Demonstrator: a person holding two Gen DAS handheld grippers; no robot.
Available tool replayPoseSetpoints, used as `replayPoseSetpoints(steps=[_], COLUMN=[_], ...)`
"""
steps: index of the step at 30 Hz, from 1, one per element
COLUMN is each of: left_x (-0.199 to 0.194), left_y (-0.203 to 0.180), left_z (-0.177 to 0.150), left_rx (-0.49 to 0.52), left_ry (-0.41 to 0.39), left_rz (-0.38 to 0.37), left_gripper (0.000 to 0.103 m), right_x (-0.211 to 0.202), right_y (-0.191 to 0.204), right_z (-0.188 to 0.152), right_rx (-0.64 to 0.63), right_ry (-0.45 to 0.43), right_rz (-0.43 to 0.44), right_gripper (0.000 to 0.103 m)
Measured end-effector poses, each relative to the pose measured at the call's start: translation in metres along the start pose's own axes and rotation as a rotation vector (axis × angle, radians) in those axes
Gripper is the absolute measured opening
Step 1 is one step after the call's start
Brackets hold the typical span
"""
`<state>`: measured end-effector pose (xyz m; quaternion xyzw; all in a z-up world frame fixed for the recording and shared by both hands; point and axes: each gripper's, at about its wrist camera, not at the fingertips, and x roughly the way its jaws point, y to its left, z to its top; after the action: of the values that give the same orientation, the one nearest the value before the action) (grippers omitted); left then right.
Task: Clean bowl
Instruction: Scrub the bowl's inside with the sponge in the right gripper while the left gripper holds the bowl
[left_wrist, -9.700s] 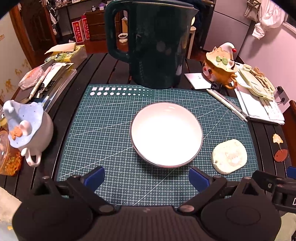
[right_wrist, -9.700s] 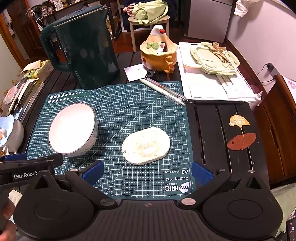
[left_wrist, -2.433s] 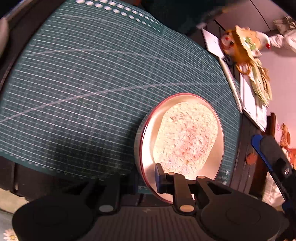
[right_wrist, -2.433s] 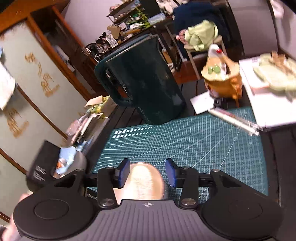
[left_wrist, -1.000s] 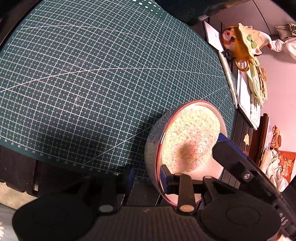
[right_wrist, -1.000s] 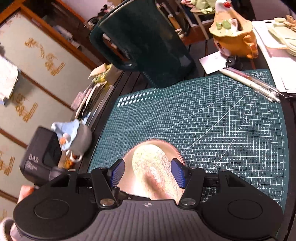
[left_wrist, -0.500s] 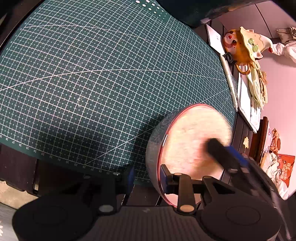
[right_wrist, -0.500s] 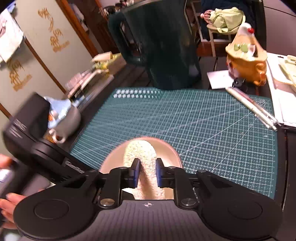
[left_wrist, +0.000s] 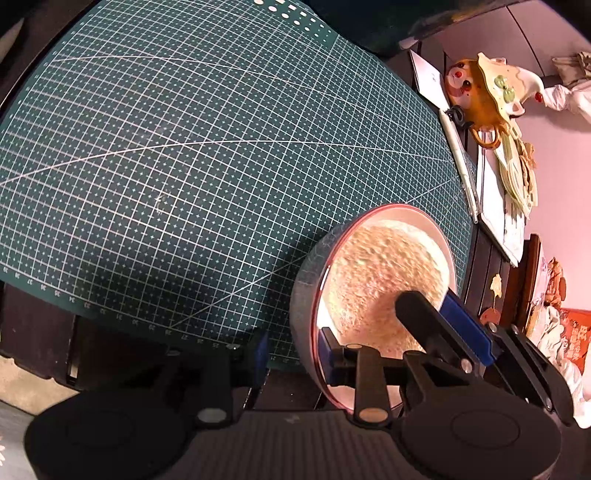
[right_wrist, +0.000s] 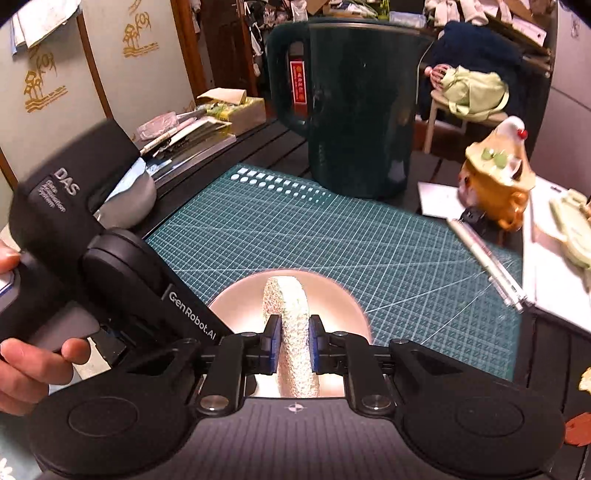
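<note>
My left gripper (left_wrist: 295, 347) is shut on the rim of the white bowl (left_wrist: 306, 266), one finger inside and one outside. It holds the bowl tilted above the near edge of the green cutting mat (left_wrist: 184, 166). A pale rough sponge (left_wrist: 380, 266) lies against the bowl's inside. A black finger (left_wrist: 432, 321) with a blue pad, part of my right gripper, reaches in from the right. In the right wrist view my right gripper (right_wrist: 291, 339) is shut on the sponge (right_wrist: 286, 295), which stands on edge in the bowl (right_wrist: 332, 295).
A dark green kettle (right_wrist: 354, 110) stands at the back of the mat. An orange figurine mug (right_wrist: 495, 184), pens (right_wrist: 487, 258) and papers lie to the right. A blue-lidded mug (right_wrist: 129, 192) and boxes sit on the left. A hand (right_wrist: 22, 354) holds the left gripper's body.
My right gripper went from open around the sponge to shut on it, turning it on edge. The sponge has since shifted inside the tilted bowl, which the left gripper keeps holding.
</note>
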<state>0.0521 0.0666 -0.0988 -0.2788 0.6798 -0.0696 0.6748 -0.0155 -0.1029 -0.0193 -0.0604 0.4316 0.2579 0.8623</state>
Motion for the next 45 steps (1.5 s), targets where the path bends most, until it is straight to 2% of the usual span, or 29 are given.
replayPoseSetpoints(steps=[7, 12, 14, 16, 19, 22, 25, 27, 29, 32, 34, 40, 45], left_x=[0.001, 0.004, -0.002, -0.007, -0.006, -0.001, -0.002, -0.002, -0.002, -0.006, -0.013, -0.019, -0.017], left_y=[0.007, 0.014, 0.007, -0.004, -0.013, -0.006, -0.006, -0.007, -0.005, 0.005, 0.02, 0.028, 0.027], left_z=[-0.012, -0.007, -0.007, -0.009, -0.01, -0.006, -0.004, -0.005, -0.004, -0.004, -0.008, -0.009, -0.011], left_rx=[-0.008, 0.027, 0.052, 0.12, 0.18, 0.156, 0.144, 0.149, 0.141, 0.115, 0.104, 0.123, 0.151], left_ry=[-0.05, -0.035, -0.091, -0.142, -0.179, -0.157, -0.155, -0.156, -0.153, -0.15, -0.151, -0.151, -0.171], left_rz=[-0.032, -0.076, -0.045, 0.0, 0.036, 0.016, -0.001, -0.002, -0.016, -0.047, -0.063, -0.074, -0.098], left_gripper=[0.03, 0.032, 0.03, 0.022, 0.023, 0.025, 0.025, 0.025, 0.025, 0.026, 0.026, 0.026, 0.028], right_x=[0.011, 0.018, 0.02, 0.02, 0.023, 0.022, 0.023, 0.023, 0.021, 0.02, 0.021, 0.022, 0.025], right_y=[-0.015, -0.021, -0.023, -0.023, -0.027, -0.027, -0.027, -0.026, -0.02, -0.016, -0.017, -0.017, -0.023], right_z=[-0.002, -0.003, -0.004, -0.006, -0.006, -0.005, -0.005, -0.005, -0.006, -0.01, -0.01, -0.006, -0.006], right_rx=[0.116, 0.169, 0.188, 0.202, 0.241, 0.26, 0.275, 0.273, 0.26, 0.261, 0.276, 0.309, 0.327], right_ry=[-0.003, 0.009, 0.015, 0.016, 0.025, 0.032, 0.044, 0.05, 0.04, 0.019, 0.022, 0.065, 0.06], right_rz=[0.047, 0.081, 0.096, 0.106, 0.124, 0.139, 0.158, 0.141, 0.086, 0.068, 0.082, 0.082, 0.155], right_gripper=[0.019, 0.022, 0.022, 0.022, 0.022, 0.022, 0.027, 0.029, 0.029, 0.029, 0.029, 0.029, 0.029])
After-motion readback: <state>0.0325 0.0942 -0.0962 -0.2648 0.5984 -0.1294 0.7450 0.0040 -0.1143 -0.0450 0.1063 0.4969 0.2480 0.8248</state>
